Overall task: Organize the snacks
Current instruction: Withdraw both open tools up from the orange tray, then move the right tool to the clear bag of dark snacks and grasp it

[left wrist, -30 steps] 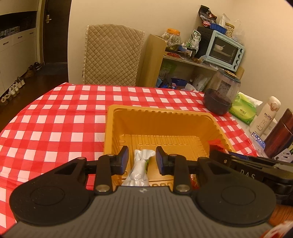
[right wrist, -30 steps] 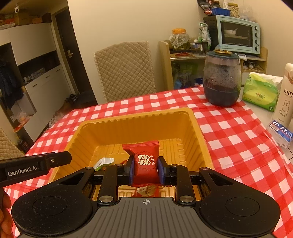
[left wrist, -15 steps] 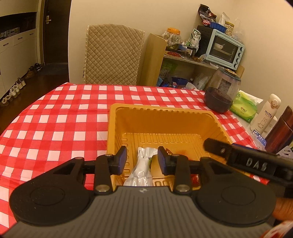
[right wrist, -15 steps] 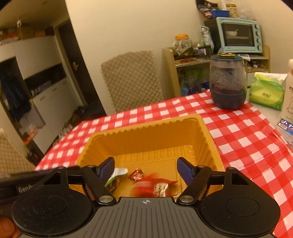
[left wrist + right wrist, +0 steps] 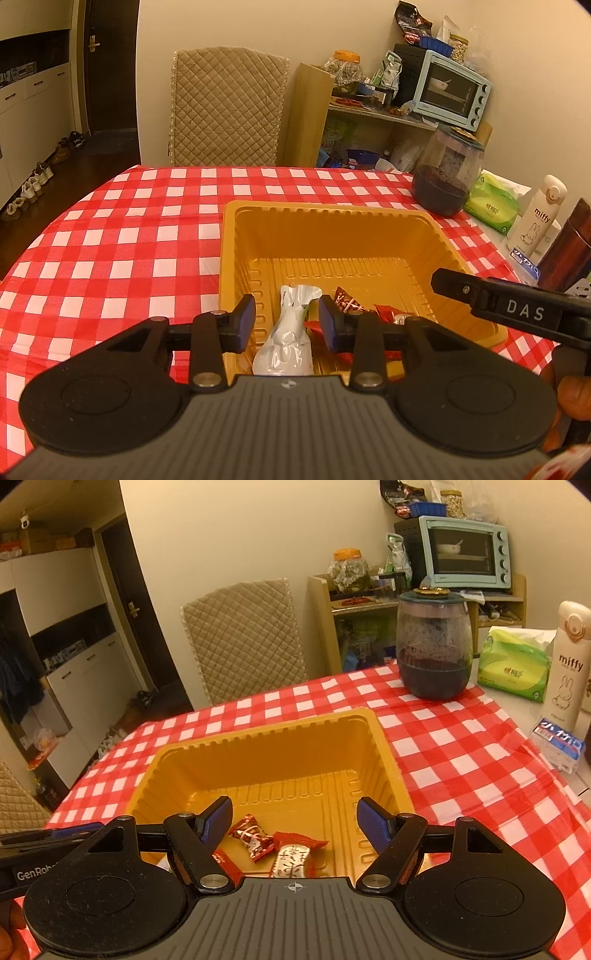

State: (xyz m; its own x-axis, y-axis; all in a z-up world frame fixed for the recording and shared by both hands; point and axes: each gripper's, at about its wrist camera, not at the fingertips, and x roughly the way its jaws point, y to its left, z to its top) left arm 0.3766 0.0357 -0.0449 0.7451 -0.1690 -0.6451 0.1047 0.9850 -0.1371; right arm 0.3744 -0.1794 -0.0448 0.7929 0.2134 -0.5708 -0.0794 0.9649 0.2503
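The left gripper [image 5: 287, 318] stands released around a white packet [image 5: 286, 345] inside the yellow tray [image 5: 266, 731]; the right gripper [image 5: 294, 821] hangs open over red candies [image 5: 255, 836]. Withdrawing carelessly could snag the packet and drag it over the tray's near wall onto the tabletop [image 5: 110, 243].

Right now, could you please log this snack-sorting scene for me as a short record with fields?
surface: red-and-white checked tablecloth
container: yellow plastic tray, sitting on the cloth
tray contents: white snack packet; red wrapped candies; red-and-white snack packet
left gripper: jaws apart, either side of the white snack packet, pads not pressing it
right gripper: jaws wide, nothing between them, above the candies
beside tray: dark glass jar, green tissue pack, white miffy bottle
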